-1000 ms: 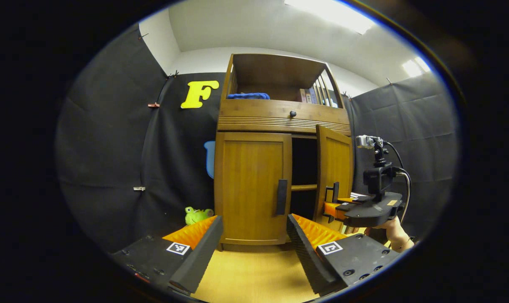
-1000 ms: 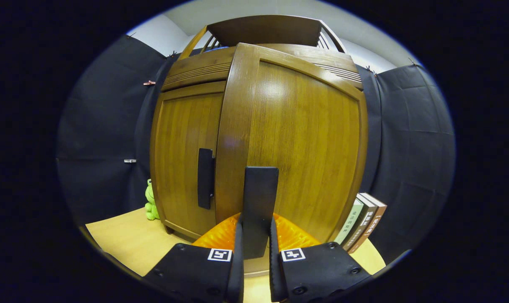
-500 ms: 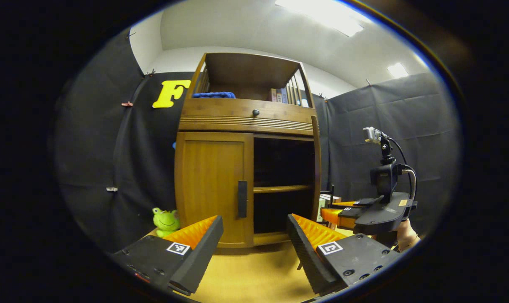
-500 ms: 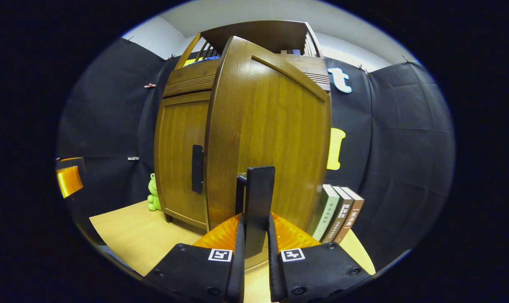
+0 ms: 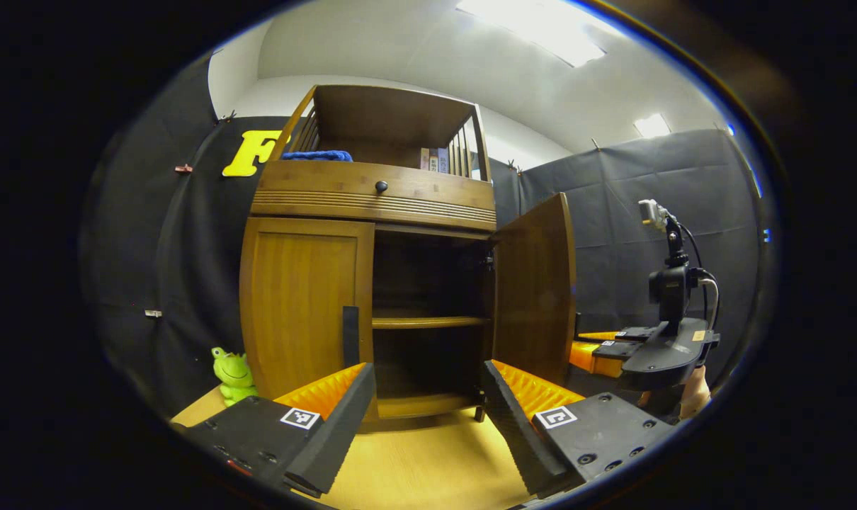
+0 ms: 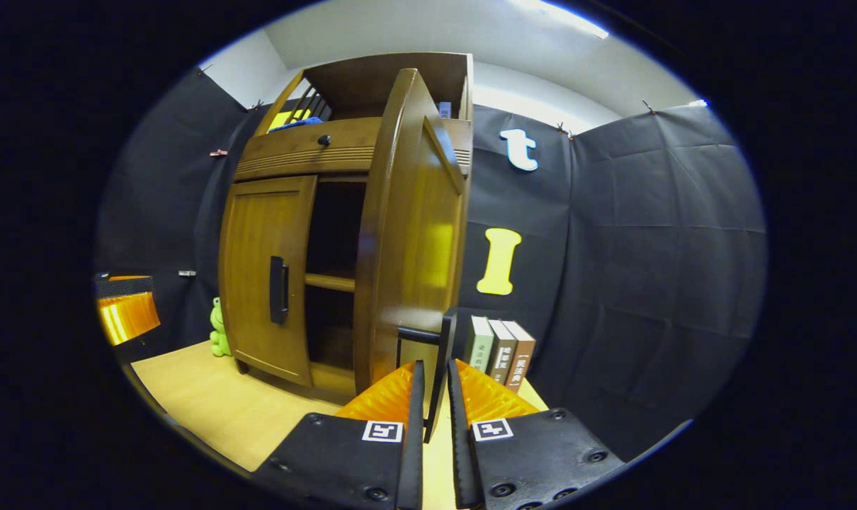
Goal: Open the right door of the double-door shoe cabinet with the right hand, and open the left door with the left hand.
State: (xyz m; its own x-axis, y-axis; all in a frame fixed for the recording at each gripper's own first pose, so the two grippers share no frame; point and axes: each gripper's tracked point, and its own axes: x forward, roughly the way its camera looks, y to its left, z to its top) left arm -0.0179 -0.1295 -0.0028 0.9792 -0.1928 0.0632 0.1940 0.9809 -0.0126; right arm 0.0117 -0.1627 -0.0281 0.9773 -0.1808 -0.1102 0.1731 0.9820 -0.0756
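Right gripper view: my right claw (image 6: 432, 397) is clamped on the right door handle (image 6: 444, 354), with the right door (image 6: 407, 234) swung wide and edge-on, so I judge step one nearly done. Left gripper view: my left claw (image 5: 425, 404) hangs spread and empty just off the closed left door (image 5: 301, 304) of the shoe cabinet (image 5: 372, 198); next I must centre on the left handle (image 5: 350, 327), close, and pull. Tabletop (image 5: 428, 467) ahead offers swing room; a green frog toy (image 5: 231, 368) sits near the hinge side
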